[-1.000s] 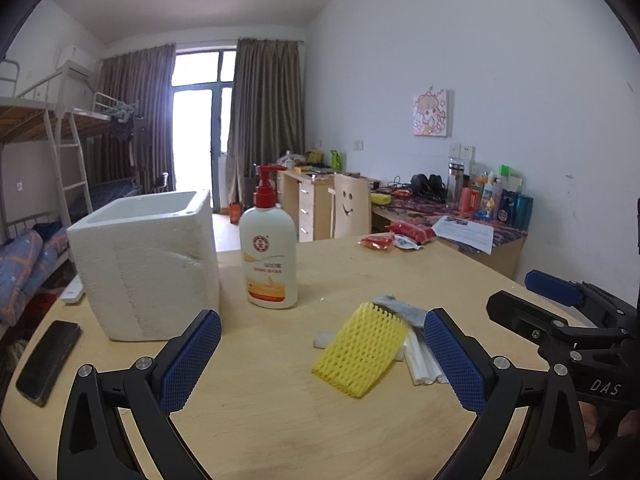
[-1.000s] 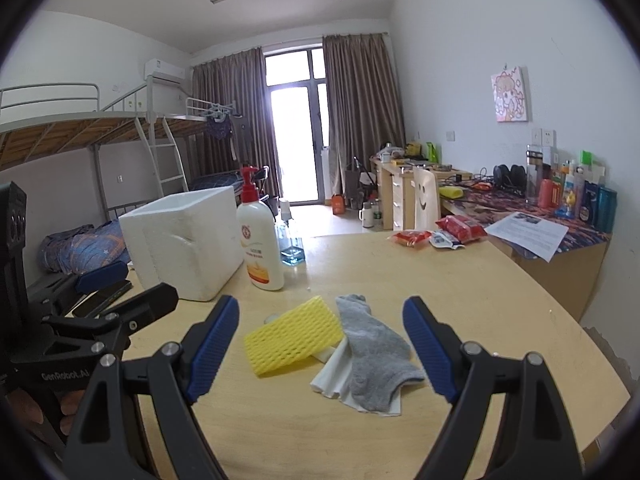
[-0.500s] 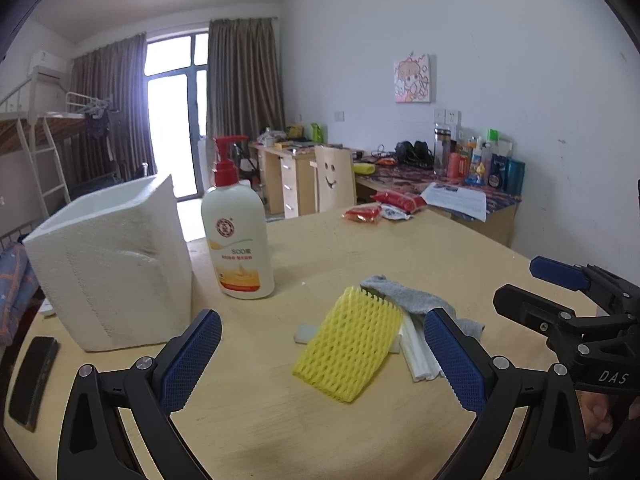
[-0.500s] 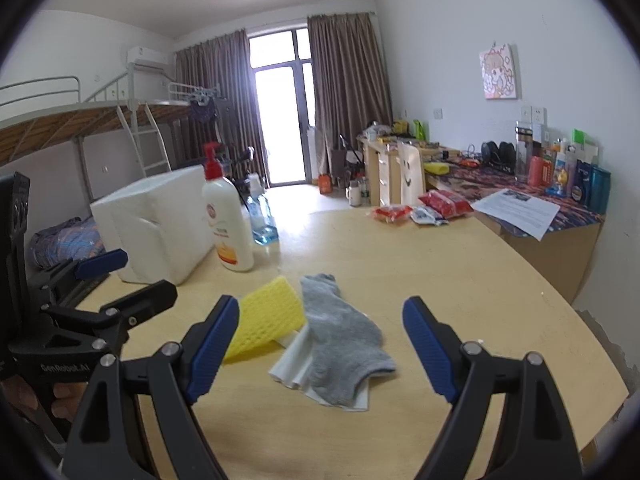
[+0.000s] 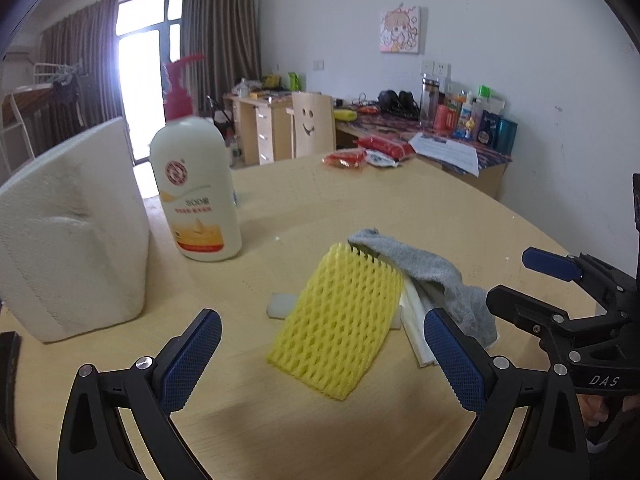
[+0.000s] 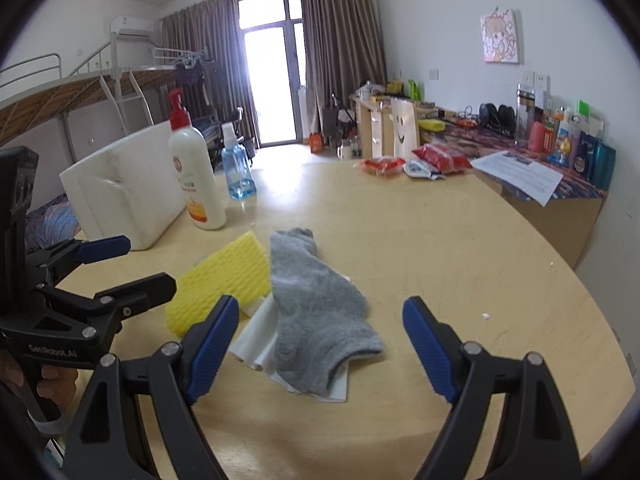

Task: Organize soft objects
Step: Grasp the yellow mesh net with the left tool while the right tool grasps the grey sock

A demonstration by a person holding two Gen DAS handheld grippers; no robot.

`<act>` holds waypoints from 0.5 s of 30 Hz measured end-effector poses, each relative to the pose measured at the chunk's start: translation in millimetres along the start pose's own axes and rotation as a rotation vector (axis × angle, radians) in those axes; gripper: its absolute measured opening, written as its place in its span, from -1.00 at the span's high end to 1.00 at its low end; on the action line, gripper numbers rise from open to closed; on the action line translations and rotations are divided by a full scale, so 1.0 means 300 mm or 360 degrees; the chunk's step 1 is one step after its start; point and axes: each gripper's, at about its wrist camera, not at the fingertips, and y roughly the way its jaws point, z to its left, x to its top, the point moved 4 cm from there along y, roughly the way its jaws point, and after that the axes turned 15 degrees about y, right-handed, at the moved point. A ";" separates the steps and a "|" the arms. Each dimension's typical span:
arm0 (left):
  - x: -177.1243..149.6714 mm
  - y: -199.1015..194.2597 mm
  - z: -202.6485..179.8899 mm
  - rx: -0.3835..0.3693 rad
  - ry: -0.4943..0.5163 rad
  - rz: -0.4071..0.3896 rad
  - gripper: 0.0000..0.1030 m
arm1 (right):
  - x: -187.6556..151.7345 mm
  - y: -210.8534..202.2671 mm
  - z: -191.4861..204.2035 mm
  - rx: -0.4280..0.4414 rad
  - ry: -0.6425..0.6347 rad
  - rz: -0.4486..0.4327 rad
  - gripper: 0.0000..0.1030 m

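**Both jaws wide over the soft pile**

Table [image 6: 460,240]: foam box [image 6: 124,188] at 10 o'clock, lotion bottle [image 6: 196,176] beside it. Grey sock [image 6: 316,308] dead ahead of my right gripper [image 6: 320,344], lying on white sheets [image 6: 256,344]; yellow net [image 5: 340,320] at 12 of my left gripper [image 5: 320,356], touching the sock. Both jaws wide, nothing held.

I am working at a pale wooden table [image 6: 460,240] in a white-walled room. Brown curtains [image 6: 340,56] frame a bright glass door [image 6: 272,80] at the far end, the daylight glaring through. A metal bunk bed [image 6: 80,88] with a ladder runs along the left wall under an air conditioner [image 6: 132,26]. Along the right wall stands a cluttered desk [image 6: 540,160], a cartoon picture [image 6: 500,38] above it. A chair back with a smiley face [image 5: 312,124] stands beyond the table's far edge.
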 end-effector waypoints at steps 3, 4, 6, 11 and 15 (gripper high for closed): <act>-0.007 0.043 -0.009 -0.0037 0.0021 0.0055 -0.97 | -0.002 0.017 -0.011 -0.0012 0.0005 0.0039 -0.69; -0.009 0.056 -0.011 -0.0052 0.0019 0.0076 -0.97 | -0.004 0.025 -0.014 -0.0020 0.0002 0.0055 -0.69; -0.013 0.081 -0.010 -0.0085 0.0004 0.0113 -0.96 | -0.008 0.041 -0.017 -0.0020 -0.0003 0.0087 -0.69; -0.014 0.100 -0.024 -0.0102 0.0042 0.0146 -0.87 | -0.024 0.084 -0.023 -0.0048 -0.0034 0.0170 -0.69; -0.021 0.117 -0.026 -0.0121 0.0051 0.0183 -0.71 | -0.029 0.105 -0.027 -0.0057 -0.0046 0.0200 -0.69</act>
